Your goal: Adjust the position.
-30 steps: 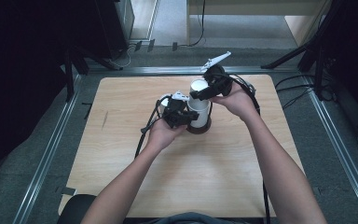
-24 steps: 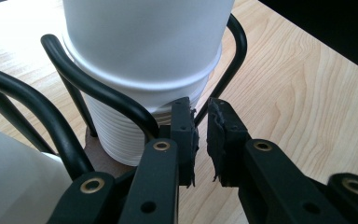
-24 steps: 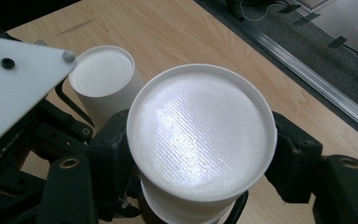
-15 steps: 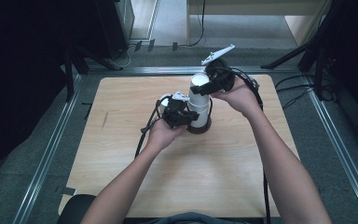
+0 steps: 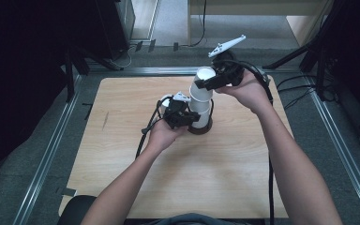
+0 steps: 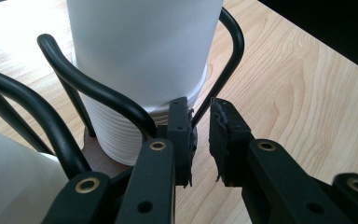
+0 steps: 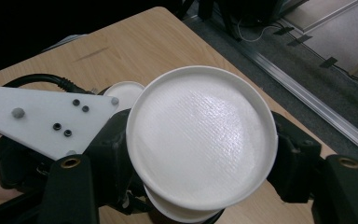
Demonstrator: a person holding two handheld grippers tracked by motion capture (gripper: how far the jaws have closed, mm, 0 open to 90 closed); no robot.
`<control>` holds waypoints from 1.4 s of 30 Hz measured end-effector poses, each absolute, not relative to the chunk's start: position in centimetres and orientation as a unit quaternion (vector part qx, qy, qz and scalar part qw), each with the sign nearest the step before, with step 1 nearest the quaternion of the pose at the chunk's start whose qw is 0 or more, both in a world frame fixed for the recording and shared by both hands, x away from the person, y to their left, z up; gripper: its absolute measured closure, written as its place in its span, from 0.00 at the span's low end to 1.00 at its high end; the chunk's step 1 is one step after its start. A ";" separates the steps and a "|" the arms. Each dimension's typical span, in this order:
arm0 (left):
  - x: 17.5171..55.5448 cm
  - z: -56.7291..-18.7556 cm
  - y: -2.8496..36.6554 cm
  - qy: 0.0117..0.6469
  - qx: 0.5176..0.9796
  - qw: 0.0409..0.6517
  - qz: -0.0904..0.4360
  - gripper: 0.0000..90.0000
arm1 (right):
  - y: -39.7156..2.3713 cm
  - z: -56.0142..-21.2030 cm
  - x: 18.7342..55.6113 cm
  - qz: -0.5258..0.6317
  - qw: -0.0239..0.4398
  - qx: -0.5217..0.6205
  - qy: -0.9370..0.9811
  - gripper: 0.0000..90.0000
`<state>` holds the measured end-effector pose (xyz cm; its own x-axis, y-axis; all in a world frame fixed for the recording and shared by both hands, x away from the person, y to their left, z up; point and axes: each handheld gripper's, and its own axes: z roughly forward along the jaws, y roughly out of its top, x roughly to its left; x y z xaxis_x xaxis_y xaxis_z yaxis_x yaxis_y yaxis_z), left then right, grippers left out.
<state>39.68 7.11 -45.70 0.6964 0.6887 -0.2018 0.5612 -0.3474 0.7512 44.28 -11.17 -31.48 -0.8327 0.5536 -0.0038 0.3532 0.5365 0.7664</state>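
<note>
Lifting higher than a second ago, the right gripper (image 5: pixel 209 85) is carrying the top white cup (image 5: pixel 203 84) up and away from the stack, toward the upper middle of the high view, its jaws clamped on the cup's sides. The lower white cup (image 5: pixel 200 107) is sitting in the black wire holder (image 5: pixel 200 127) at the table's (image 5: pixel 122 93) centre. The left gripper (image 5: pixel 190 119) is pinching the holder's thin wire, jaws nearly closed.

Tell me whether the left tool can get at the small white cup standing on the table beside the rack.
Probably yes. The left tool sits at the wire rack, nearly shut on a wire, and the small white cup stands right beside it with nothing between; it must first let go.
</note>
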 end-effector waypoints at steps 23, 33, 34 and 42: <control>38.6 -45.2 7.6 0.328 0.842 0.426 0.047 0.71 | -16.1 -32.2 38.6 0.415 0.090 0.218 0.879 0.37; 37.4 -45.2 8.8 0.303 0.855 0.421 0.017 0.61 | -16.7 -35.1 36.9 0.393 0.072 0.199 0.895 0.37; 37.2 -45.2 8.9 0.299 0.858 0.417 0.017 0.61 | -16.7 -35.1 36.9 0.393 0.072 0.199 0.895 0.37; 36.1 -45.5 10.0 0.283 0.866 0.413 0.003 0.54 | -16.5 -37.3 35.8 0.397 0.061 0.183 0.897 0.37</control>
